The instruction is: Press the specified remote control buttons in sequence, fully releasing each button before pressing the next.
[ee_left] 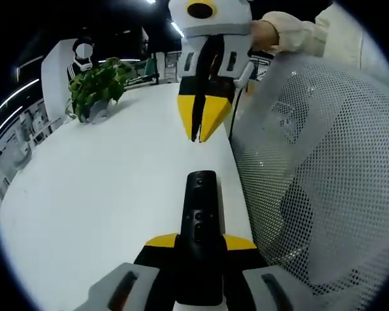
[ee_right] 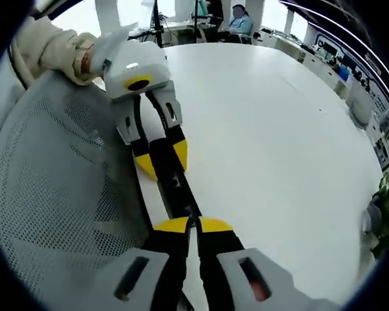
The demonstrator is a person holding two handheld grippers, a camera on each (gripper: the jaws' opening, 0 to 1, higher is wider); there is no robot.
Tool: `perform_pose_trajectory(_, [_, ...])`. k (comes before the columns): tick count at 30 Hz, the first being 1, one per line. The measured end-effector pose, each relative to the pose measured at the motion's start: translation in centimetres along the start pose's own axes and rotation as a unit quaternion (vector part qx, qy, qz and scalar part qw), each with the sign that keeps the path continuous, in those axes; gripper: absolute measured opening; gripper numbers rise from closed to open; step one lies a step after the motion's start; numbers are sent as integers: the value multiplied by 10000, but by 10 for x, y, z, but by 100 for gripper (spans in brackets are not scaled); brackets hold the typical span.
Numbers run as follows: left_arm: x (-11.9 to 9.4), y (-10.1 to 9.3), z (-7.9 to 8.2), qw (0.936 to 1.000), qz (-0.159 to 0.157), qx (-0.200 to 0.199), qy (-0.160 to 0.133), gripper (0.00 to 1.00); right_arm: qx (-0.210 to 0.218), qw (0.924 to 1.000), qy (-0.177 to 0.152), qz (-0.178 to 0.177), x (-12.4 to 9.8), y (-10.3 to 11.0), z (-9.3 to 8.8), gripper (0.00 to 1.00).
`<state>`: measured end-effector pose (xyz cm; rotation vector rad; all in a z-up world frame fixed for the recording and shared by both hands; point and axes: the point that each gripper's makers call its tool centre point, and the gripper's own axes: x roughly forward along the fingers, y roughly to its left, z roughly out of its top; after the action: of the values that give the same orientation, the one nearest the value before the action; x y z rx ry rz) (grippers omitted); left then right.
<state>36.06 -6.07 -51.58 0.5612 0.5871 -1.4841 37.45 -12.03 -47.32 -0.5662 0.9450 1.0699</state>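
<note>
A black remote control (ee_left: 201,220) lies lengthwise between the yellow jaws of my left gripper (ee_left: 201,241), which is shut on its near half; its buttons face up. My right gripper (ee_left: 196,136) comes down from the far side, jaws together in a point with nothing held, and it stands just beyond the remote's far end, a small gap apart. In the right gripper view, my right gripper (ee_right: 193,224) hovers at the tip of the remote control (ee_right: 177,184), and the left gripper (ee_right: 163,159) clamps it from the other end.
The white table (ee_left: 117,181) spreads wide to the left. A white mesh chair back (ee_left: 318,168) stands close along the table's edge beside the remote. A potted plant (ee_left: 97,87) sits at the far left. A seated person (ee_right: 236,23) is far off.
</note>
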Motion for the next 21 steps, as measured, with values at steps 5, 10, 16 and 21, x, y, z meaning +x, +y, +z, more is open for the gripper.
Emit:
perform_pose_trajectory(5, [0,0,0,10000,3,11,27,24,161,9996,215,20,17,2,-18,0])
perform_pose_trajectory(10, [0,1,0,10000,-5,25,41,24,20,9990,449,52,21,4,-26,0])
perform_pose_trajectory(16, [0,1,-1,10000,-10,27,63,24,-141,9988,463,80,30,6,-20,0])
perform_pose_trajectory(21, [0,1,-1,10000,-5,4,76,24,-269,9984,489,38,29,6,-23,0])
